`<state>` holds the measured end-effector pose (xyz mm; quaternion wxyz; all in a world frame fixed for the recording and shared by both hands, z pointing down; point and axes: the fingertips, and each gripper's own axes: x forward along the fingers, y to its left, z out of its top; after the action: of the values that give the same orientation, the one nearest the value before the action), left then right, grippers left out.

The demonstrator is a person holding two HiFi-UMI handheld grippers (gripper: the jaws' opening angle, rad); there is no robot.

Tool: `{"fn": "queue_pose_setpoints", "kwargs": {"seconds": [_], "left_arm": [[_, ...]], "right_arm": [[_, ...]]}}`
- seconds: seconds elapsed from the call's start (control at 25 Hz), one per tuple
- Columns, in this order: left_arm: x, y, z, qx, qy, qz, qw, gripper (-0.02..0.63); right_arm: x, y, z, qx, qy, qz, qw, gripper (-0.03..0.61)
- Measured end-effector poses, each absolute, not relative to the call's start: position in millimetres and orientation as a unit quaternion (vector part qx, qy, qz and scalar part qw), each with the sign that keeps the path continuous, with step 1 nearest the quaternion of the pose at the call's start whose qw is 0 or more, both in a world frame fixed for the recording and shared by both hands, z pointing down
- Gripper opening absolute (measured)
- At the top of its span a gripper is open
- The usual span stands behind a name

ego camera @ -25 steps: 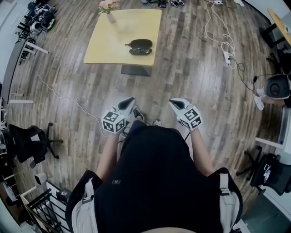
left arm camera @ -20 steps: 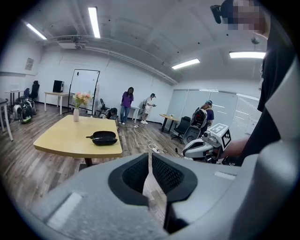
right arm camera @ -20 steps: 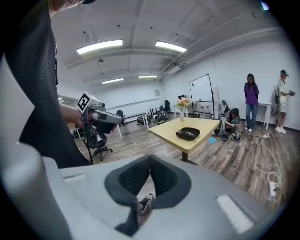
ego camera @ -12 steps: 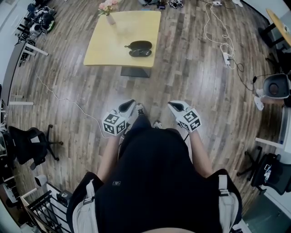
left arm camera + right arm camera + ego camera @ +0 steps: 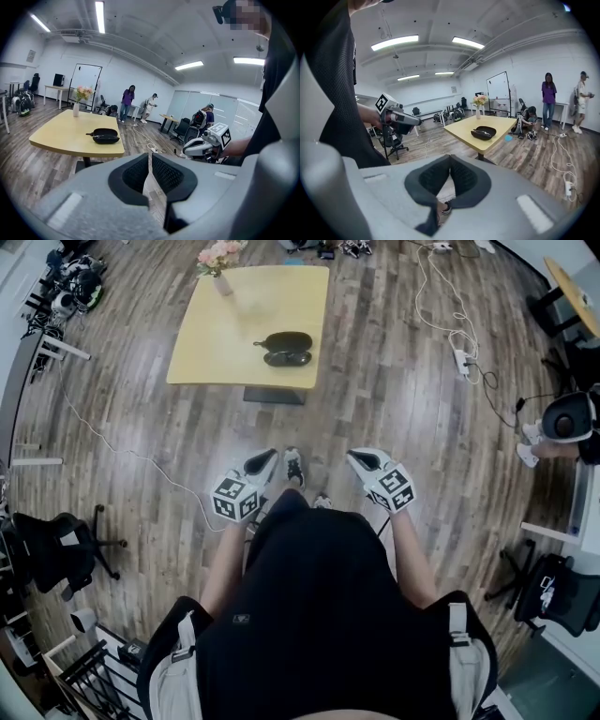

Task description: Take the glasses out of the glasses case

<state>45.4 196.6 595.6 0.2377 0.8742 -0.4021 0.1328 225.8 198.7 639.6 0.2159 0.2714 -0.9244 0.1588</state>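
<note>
The black glasses case (image 5: 286,348) lies open on the yellow table (image 5: 225,334), far ahead of me; something dark rests in it, too small to make out. It also shows in the left gripper view as the case (image 5: 105,136) and in the right gripper view as the case (image 5: 483,132). My left gripper (image 5: 266,458) and right gripper (image 5: 362,457) hang side by side in front of my body, above the wooden floor. Both the left gripper (image 5: 150,158) and the right gripper (image 5: 450,160) are shut with nothing between their pads.
A vase of pink flowers (image 5: 218,266) stands at the table's far left corner. Cables and a power strip (image 5: 461,357) run over the floor at the right. Office chairs stand at the left (image 5: 56,540) and right (image 5: 561,592). Several people are at the room's far side.
The table with the case has drawn a little nearer as I step forward; one shoe now shows between the grippers. Both grippers stay shut and keep their place.
</note>
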Motion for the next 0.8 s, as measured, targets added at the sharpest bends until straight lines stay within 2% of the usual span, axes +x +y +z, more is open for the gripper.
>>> {"fn": "queue_pose_setpoints", "kwargs": {"seconds": [0.8], "left_arm": [[-4,60,605,0.883,-0.374,0.119,0.256,0.032]], "right_arm": [[164,74,636,0.274,-0.915,0.149,0.256,0.003]]}}
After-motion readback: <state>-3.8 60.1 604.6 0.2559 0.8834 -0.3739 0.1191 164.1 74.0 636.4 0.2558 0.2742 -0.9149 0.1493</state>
